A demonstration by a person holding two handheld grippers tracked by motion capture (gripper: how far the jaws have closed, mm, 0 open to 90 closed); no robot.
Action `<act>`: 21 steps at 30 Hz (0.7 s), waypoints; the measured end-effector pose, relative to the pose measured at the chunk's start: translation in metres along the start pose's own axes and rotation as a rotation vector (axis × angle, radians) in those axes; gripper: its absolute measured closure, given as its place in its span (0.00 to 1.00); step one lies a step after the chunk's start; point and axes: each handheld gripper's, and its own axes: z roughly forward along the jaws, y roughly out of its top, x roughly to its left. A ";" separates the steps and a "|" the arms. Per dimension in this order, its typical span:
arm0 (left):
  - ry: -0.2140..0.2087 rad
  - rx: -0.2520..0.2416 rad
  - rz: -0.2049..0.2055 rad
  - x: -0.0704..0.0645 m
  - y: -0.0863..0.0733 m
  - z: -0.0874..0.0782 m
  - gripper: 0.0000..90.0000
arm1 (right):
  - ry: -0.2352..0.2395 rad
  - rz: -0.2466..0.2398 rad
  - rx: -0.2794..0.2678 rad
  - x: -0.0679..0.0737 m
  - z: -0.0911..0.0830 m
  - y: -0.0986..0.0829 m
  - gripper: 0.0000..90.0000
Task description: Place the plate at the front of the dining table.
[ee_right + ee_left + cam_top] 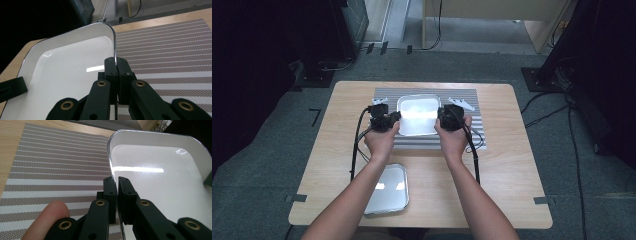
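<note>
two bare forearms come up from the bottom of the high view, and each hand holds a black claw. close to the person, near the front edge of the wooden table (512,170), lies a flat shiny lid (388,190) all by itself, well apart from the rest. farther out, a white tray (418,116) sits on a striped mat (472,100) in the middle of the table. the left hand (379,141) holds the left gripper (393,120) at the tray's left side. in the left gripper view its two jaws are almost closed, and the thin wall of the tray (160,177) is pinched between them, with a fingertip (50,217) showing low at the left and the mat (55,170) beside it. the right hand (454,140) holds the right gripper (443,118) at the tray's right side. in the right gripper view its jaws are squeezed tight on the tray's (67,65) rim, one jaw inside the tray and one outside over the mat (170,50). the tray has nothing in it, and light shines off its bottom.
</note>
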 end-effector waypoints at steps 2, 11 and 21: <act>0.002 0.006 -0.008 0.000 0.001 0.007 0.95 | -0.004 -0.013 0.010 -0.003 0.005 0.003 1.00; 0.022 0.052 -0.010 -0.001 0.006 0.038 0.96 | -0.013 -0.015 0.041 -0.019 0.031 0.005 0.99; 0.040 0.115 -0.055 0.011 -0.003 0.071 0.98 | -0.037 -0.030 0.126 -0.034 0.065 -0.011 0.99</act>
